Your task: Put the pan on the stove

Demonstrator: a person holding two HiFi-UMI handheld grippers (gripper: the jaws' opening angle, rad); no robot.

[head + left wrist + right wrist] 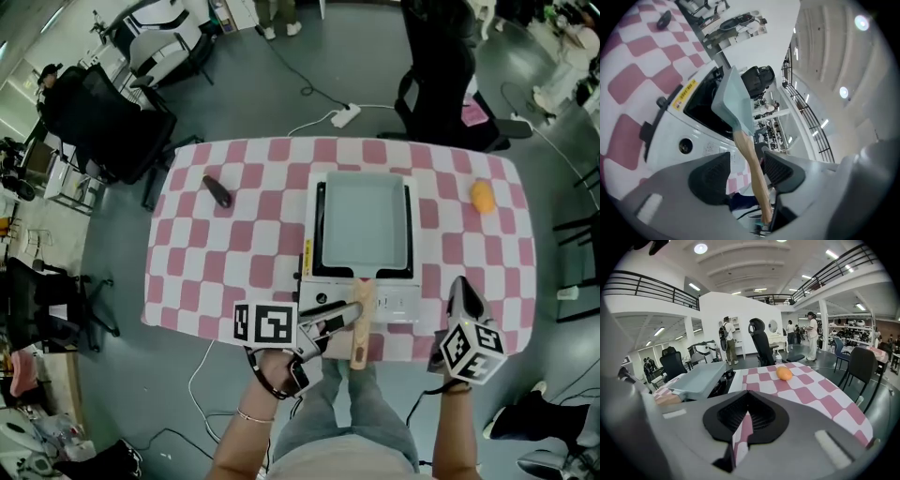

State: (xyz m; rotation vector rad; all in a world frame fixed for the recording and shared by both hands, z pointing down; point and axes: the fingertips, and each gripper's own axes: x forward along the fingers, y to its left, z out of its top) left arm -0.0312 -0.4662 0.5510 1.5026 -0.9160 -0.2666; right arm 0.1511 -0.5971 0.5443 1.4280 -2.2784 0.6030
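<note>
Head view: the pale blue square pan (364,223) sits on the white stove (398,302). Left gripper (349,314) has fingers spread round the pan's wooden handle (360,342). Right gripper (464,292) has fingers pressed together, empty. Next, I think, just back away.

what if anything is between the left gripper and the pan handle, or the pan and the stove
Nothing visible. The pan already sits on the stove, and its wooden handle runs between the open jaws of the left gripper with nothing else between them.
</note>
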